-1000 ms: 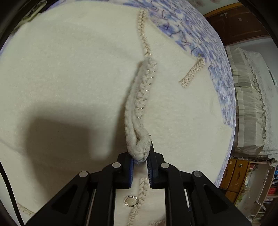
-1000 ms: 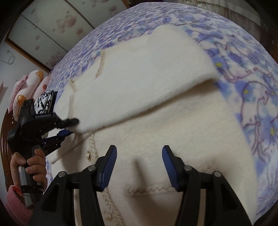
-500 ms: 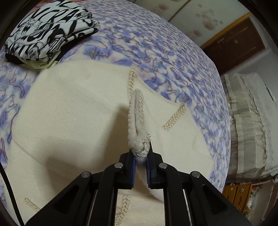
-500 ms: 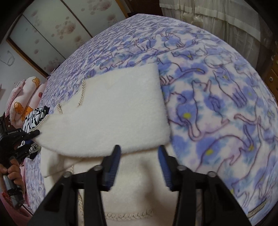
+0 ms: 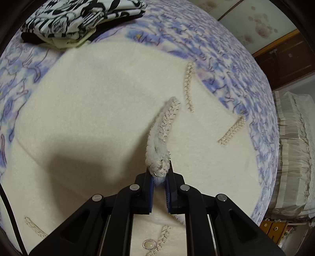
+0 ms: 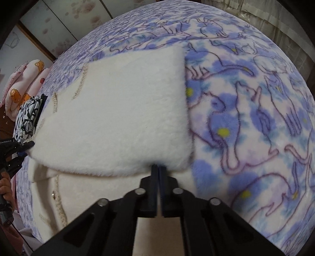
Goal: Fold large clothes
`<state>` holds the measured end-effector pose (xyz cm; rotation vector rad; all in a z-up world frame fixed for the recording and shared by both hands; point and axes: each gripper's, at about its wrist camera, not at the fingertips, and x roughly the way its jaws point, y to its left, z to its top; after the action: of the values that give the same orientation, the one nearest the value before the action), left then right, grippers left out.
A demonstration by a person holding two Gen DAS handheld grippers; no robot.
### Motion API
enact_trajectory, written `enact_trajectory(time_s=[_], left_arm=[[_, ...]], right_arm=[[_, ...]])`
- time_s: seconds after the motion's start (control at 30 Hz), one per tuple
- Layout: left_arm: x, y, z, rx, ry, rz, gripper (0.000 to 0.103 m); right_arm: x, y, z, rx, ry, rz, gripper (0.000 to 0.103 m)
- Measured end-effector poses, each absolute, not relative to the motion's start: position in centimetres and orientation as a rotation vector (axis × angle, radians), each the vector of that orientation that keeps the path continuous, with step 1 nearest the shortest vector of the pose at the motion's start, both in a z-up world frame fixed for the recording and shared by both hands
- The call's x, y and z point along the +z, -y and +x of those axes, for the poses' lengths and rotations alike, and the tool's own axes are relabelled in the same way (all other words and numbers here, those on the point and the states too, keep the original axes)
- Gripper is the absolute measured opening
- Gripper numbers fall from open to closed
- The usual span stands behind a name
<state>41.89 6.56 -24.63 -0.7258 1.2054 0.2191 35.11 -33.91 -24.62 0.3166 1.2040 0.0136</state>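
A large cream fleece cardigan (image 5: 102,102) with braided trim and pearl buttons lies on the bed, its upper part folded over the lower. My left gripper (image 5: 159,178) is shut on the trimmed front edge (image 5: 161,141) of the folded layer, which bunches up from the jaws. My right gripper (image 6: 158,169) is shut on the near edge of the folded layer (image 6: 122,118), close to its right corner. The left gripper also shows at the far left of the right wrist view (image 6: 18,148), holding the other corner.
The bed has a blue and lilac cat-print blanket (image 6: 256,110). A folded black and white garment (image 5: 78,17) lies beyond the cardigan. Pink pillows (image 6: 25,78) lie at the head. A cream frilled cover (image 5: 293,149) and wooden drawers (image 5: 275,228) stand beside the bed.
My right gripper moved forward and closed on the folded layer's edge. The folded layer has been carried further over the cardigan. The left gripper kept its hold.
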Motion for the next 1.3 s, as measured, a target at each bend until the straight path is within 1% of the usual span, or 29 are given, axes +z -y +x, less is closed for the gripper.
enact_trajectory(time_s=[0.07,0.2,0.33,0.47,0.5,0.53,0.57,0.6,0.67,0.73,0.77,0.87,0.97,1.0,1.03,1.07,1.1,1.17,1.2,1.23,1.27,1.3], left_arm=[[-25.2,-6.4,41.9,0.231,-1.214,-0.718,0.008],[-25.8,-6.2,42.0,0.243,-1.229,-0.685,0.008],[-26.9,-6.2,42.3,0.261,-1.255,-0.676,0.008],[-25.7,-5.5,42.4,0.247,-1.275,-0.608,0.011],[-24.7,-5.0,42.4,0.236,-1.269,-0.561,0.013],[-23.5,-4.5,42.3,0.236,-1.255,-0.511,0.022],[-22.4,-3.9,42.1,0.240,-1.242,-0.459,0.034],[-21.2,-3.4,41.9,0.238,-1.224,-0.414,0.039],[-18.9,-1.9,41.3,0.203,-1.176,-0.338,0.057],[-17.2,-0.2,40.8,0.134,-1.149,-0.295,0.063],[-16.6,0.8,40.7,0.087,-1.147,-0.287,0.064],[-16.9,3.9,40.7,-0.060,-1.186,-0.321,0.064],[-19.3,6.7,41.2,-0.111,-1.293,-0.347,0.064],[-20.4,7.7,41.3,-0.123,-1.332,-0.354,0.063],[-21.3,8.4,41.5,-0.132,-1.353,-0.360,0.059],[-22.2,9.1,41.6,-0.138,-1.372,-0.357,0.052],[-23.1,9.6,41.7,-0.137,-1.388,-0.352,0.048],[-25.1,10.1,41.9,-0.111,-1.427,-0.343,0.028],[-26.1,10.1,42.0,-0.073,-1.453,-0.326,0.024],[-26.8,9.8,42.1,-0.043,-1.467,-0.317,0.012],[-27.2,9.3,42.3,-0.013,-1.474,-0.327,0.008],[-27.4,8.6,42.4,-0.003,-1.471,-0.362,0.008]], right_arm=[[-25.2,34.3,35.6,0.020,-1.211,0.333,0.000],[-25.8,34.1,36.3,0.023,-1.211,0.263,0.000],[-26.3,34.5,36.3,-0.002,-1.212,0.305,0.000],[-25.0,34.0,36.0,-0.042,-1.235,0.283,0.000],[-24.4,34.0,35.8,-0.067,-1.241,0.306,0.000],[-23.6,34.0,35.3,-0.083,-1.229,0.328,0.000],[-22.6,33.9,34.8,-0.089,-1.202,0.341,0.000],[-21.7,33.7,34.5,-0.093,-1.175,0.342,0.003],[-20.1,33.1,33.9,-0.066,-1.128,0.342,0.003],[-19.3,32.3,33.7,-0.004,-1.095,0.357,0.003],[-19.1,31.8,33.8,0.037,-1.085,0.371,0.003],[-19.8,29.6,34.8,0.154,-1.075,0.386,0.003],[-20.9,27.6,35.9,0.182,-1.089,0.397,0.003],[-21.3,27.1,36.2,0.189,-1.094,0.413,0.003],[-21.7,26.8,36.5,0.198,-1.095,0.431,0.003],[-22.3,26.6,36.8,0.201,-1.099,0.443,0.003],[-23.1,26.3,37.1,0.192,-1.110,0.443,0.003],[-23.8,26.2,37.4,0.174,-1.129,0.435,0.003],[-24.9,26.2,37.7,0.160,-1.145,0.430,0.001],[-25.1,26.6,37.8,0.157,-1.138,0.426,0.001],[-25.0,27.1,37.7,0.144,-1.125,0.414,0.000],[-24.9,27.6,37.7,0.127,-1.117,0.403,0.000]])
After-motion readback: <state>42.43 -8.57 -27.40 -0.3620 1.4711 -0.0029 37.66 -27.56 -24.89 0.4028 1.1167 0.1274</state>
